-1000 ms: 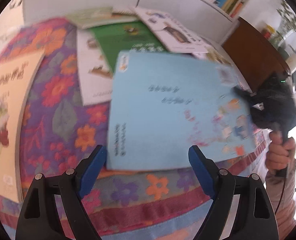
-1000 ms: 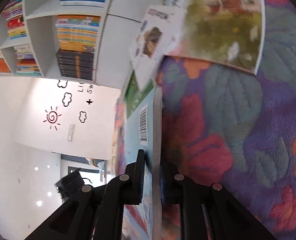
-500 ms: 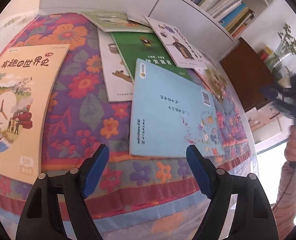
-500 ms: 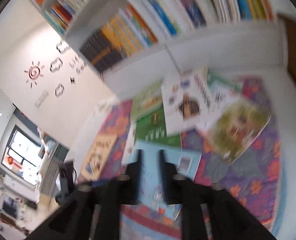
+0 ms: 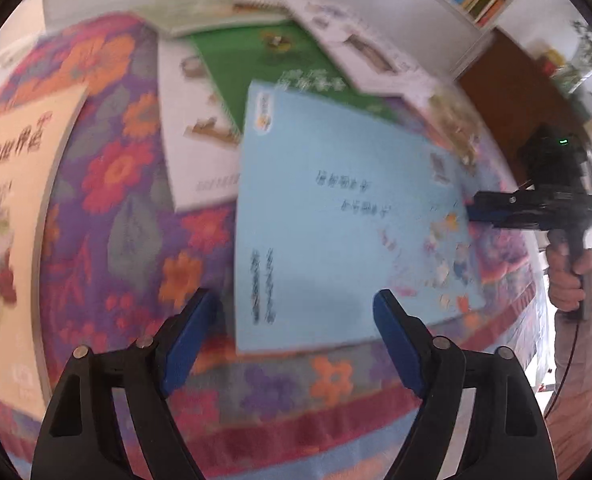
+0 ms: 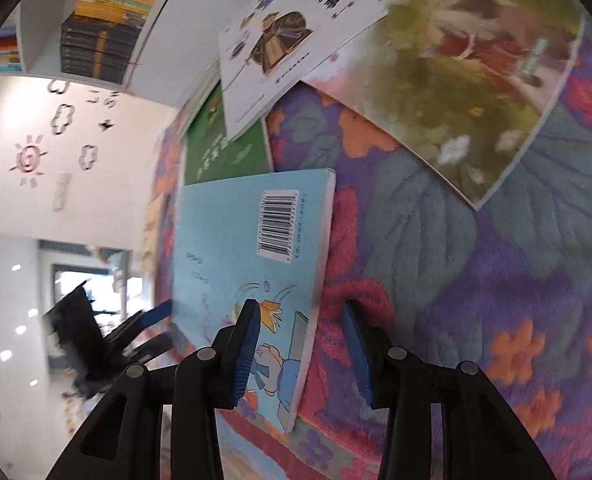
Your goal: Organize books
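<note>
Flowered cloth [image 5: 108, 216] in purple, red and orange over the whole worktop, with books spread flat on it. Behind, a white bookshelf [image 6: 96, 28] full of upright books. At the left edge in the left wrist view, a large cream book [image 5: 12, 208]; farther back a green book [image 5: 264, 60] with a white book [image 5: 192, 136] beside it, both partly under others. In the right wrist view, a white picture book [image 6: 272, 36] lapping over the green one, and an olive-toned book [image 6: 455, 80] to its right.

Light blue book [image 5: 335, 216] nearest, back cover up with barcode [image 6: 278, 224] showing, its far corner lapping the green book. Left gripper [image 5: 296, 340] wide open, holding nothing — the book's near edge just ahead, between the blue fingers [image 5: 188, 336] and apart from them. Right gripper [image 6: 299, 352] partly open, straddling the book's right edge: one finger over the cover, the other on the cloth beside it, pads not pressing — book loose. A hand [image 5: 567, 276] on the right gripper's handle at the book's right side.
</note>
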{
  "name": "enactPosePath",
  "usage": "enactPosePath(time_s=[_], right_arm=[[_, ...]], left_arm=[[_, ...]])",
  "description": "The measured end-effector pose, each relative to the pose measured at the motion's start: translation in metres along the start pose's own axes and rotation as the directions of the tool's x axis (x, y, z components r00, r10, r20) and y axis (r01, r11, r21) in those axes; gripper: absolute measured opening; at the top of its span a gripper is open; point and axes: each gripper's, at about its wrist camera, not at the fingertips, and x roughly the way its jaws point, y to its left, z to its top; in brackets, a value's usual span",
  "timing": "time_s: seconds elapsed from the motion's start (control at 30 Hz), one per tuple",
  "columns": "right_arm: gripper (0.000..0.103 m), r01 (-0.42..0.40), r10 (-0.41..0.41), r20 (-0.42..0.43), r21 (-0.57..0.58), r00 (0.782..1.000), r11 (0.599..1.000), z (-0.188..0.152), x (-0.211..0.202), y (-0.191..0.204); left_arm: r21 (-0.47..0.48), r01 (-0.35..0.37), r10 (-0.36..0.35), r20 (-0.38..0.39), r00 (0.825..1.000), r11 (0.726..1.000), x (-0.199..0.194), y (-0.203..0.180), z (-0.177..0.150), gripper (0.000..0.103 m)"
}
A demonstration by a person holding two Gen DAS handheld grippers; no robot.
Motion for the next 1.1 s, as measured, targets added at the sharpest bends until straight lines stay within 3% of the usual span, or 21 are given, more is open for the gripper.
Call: enactPosePath(time_s=[0.1, 0.17, 0.37, 0.47, 0.63, 0.7, 0.73, 0.87, 1.0, 1.07, 1.1], right_arm=[[0.040, -0.120, 0.120, -0.018, 0.020, 0.993, 0.993, 0.007, 0.006, -0.016], [0.037, -0.151, 0.151, -0.028, 0.014, 0.988, 0.988, 0.010, 0.008, -0.018], [0.037, -0.145, 0.143, -0.038, -0.053, 0.989, 0.988, 0.018, 0.014, -0.007], [0.037, -0.168, 0.168, -0.009, -0.061, 0.986, 0.984, 0.021, 0.022, -0.004], [0.036, -0.118, 0.125, 0.060, -0.116, 0.990, 0.986, 0.019, 0.026, 0.006], [0.027, -0.120, 0.127, 0.088, -0.082, 0.988, 0.989, 0.019, 0.028, 0.005], [0.018, -0.124, 0.130, 0.103, -0.059, 0.986, 0.991, 0.019, 0.028, 0.001], [0.015, -0.172, 0.178, 0.133, -0.056, 0.975, 0.983, 0.017, 0.027, -0.004], [0.015, -0.349, 0.350, 0.069, -0.025, 0.934, 0.937, 0.011, 0.033, -0.008], [0.015, -0.253, 0.257, 0.059, -0.072, 0.964, 0.965, 0.004, 0.036, 0.005], [0.015, -0.201, 0.208, 0.076, -0.092, 0.975, 0.975, 0.001, 0.035, 0.011]], left_arm=[[0.034, -0.020, 0.020, -0.006, 1.000, 0.999, 0.004, -0.005, -0.001, 0.081], [0.048, -0.022, 0.022, -0.002, 1.000, 0.999, 0.006, -0.007, -0.001, 0.083], [0.068, -0.023, 0.023, 0.003, 1.000, 0.997, 0.007, -0.009, -0.001, 0.086], [0.063, -0.010, 0.010, 0.005, 1.000, 0.998, 0.006, -0.007, -0.001, 0.086], [0.046, 0.012, -0.013, 0.010, 1.000, 0.999, 0.002, -0.001, -0.003, 0.086], [0.045, 0.011, -0.011, 0.011, 1.000, 0.999, 0.001, 0.000, -0.003, 0.086], [0.044, 0.007, -0.008, 0.013, 1.000, 0.999, 0.001, -0.001, -0.004, 0.086], [0.046, -0.015, 0.014, 0.018, 1.000, 0.999, 0.001, -0.002, -0.004, 0.086], [0.032, 0.001, -0.001, 0.021, 1.000, 1.000, 0.000, 0.001, -0.003, 0.086], [0.024, -0.001, 0.000, 0.020, 1.000, 1.000, -0.001, 0.002, -0.003, 0.084], [0.013, -0.017, 0.017, 0.016, 1.000, 1.000, -0.002, 0.002, -0.004, 0.078]])
